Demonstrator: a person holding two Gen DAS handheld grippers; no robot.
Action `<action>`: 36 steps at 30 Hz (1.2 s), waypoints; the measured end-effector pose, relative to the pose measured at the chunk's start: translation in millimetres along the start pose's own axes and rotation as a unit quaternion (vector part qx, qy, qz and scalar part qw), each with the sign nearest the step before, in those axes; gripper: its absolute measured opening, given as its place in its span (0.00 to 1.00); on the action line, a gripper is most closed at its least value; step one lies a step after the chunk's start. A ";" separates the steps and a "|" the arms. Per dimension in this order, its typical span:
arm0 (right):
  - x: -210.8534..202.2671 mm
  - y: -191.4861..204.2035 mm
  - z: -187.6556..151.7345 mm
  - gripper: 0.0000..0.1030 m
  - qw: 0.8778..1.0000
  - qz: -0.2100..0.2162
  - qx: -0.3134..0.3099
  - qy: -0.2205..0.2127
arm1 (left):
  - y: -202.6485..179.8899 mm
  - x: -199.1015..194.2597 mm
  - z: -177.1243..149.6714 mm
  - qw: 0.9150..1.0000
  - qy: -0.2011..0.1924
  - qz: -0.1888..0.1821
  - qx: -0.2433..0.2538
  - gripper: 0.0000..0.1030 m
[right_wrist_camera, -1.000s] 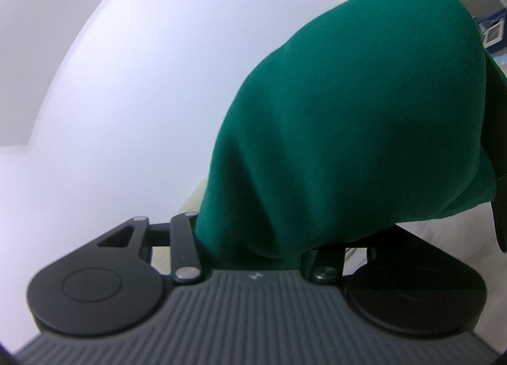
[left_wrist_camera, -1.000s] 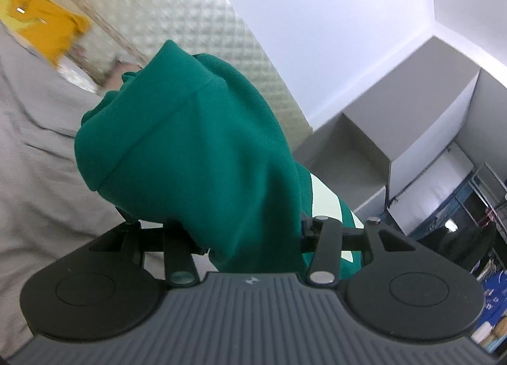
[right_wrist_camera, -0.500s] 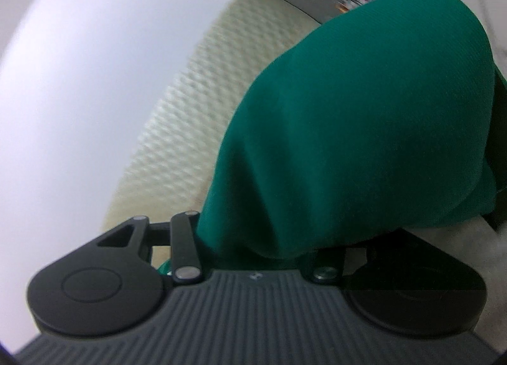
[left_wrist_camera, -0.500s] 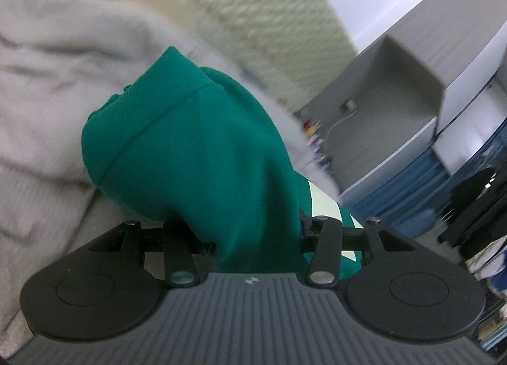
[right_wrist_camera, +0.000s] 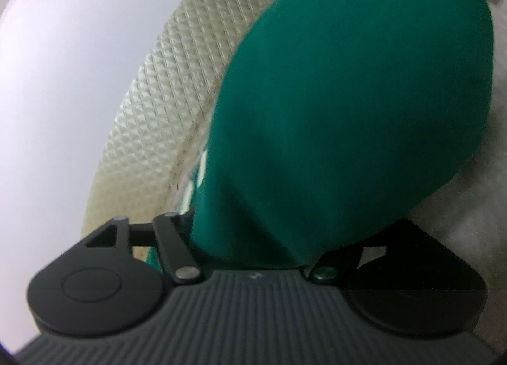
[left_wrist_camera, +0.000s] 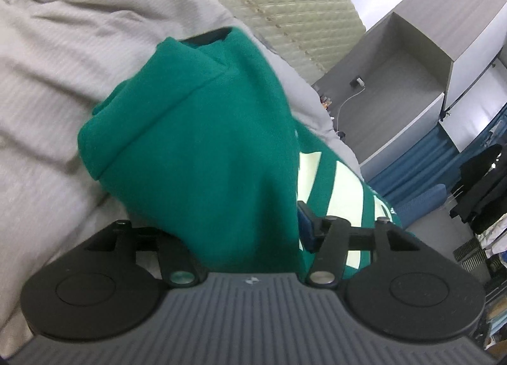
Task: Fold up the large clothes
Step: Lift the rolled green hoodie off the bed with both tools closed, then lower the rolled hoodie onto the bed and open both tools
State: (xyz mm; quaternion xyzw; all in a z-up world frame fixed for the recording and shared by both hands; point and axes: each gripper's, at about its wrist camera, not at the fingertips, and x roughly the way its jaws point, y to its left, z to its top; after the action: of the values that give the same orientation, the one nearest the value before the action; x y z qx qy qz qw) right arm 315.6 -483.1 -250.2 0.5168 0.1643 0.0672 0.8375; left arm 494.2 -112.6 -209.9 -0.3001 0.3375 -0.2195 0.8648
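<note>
Over the grey bedspread [left_wrist_camera: 63, 57]: left hand-held gripper [left_wrist_camera: 247, 174] clamped on a green sweatshirt [left_wrist_camera: 202, 143], cuffed edge at 11 o'clock, pale stripes at 3. Right hand-held gripper [right_wrist_camera: 317, 174] clamped on the same sweatshirt [right_wrist_camera: 348, 111]; fabric hides its fingers. Quilted headboard [right_wrist_camera: 152, 117] at 9 o'clock, grey cabinet [left_wrist_camera: 412, 63] at 2.

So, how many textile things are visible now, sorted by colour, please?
Green garment: 1
Grey bedding: 1
Black clothes: 1
Blue curtain: 1
Total: 4
</note>
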 end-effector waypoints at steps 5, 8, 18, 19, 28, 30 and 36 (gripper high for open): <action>6.9 21.9 -6.1 0.74 1.000 -0.021 0.017 0.005 | -9.7 -28.9 -7.3 0.999 0.006 0.028 0.016 0.76; -5.8 36.6 -7.9 0.74 0.999 -0.043 0.030 0.010 | -17.9 -54.3 -12.8 0.997 0.015 0.054 0.043 0.77; -91.6 129.4 -18.9 0.74 0.983 -0.147 -0.111 -0.011 | -91.1 -154.7 -18.8 0.973 0.005 0.139 0.185 0.77; -81.0 155.6 -21.7 0.74 0.980 -0.147 -0.135 -0.020 | -103.0 -167.1 -19.7 0.970 -0.002 0.140 0.199 0.77; -222.2 259.9 -55.4 0.74 0.945 -0.110 -0.297 -0.078 | -213.7 -292.0 -26.4 0.950 -0.064 0.117 0.281 0.77; -243.1 281.6 -64.2 0.74 0.939 -0.113 -0.316 -0.079 | -230.7 -319.8 -33.2 0.947 -0.068 0.115 0.293 0.77; -281.3 309.6 -92.3 0.74 0.931 -0.101 -0.343 -0.074 | -267.5 -399.0 -57.2 0.940 -0.081 0.117 0.310 0.77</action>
State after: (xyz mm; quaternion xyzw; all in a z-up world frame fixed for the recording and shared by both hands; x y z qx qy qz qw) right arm 37.9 -343.2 44.5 0.1822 0.1195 -0.0037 0.9760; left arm 136.3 -95.0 115.0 0.0078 0.2138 -0.1853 0.9591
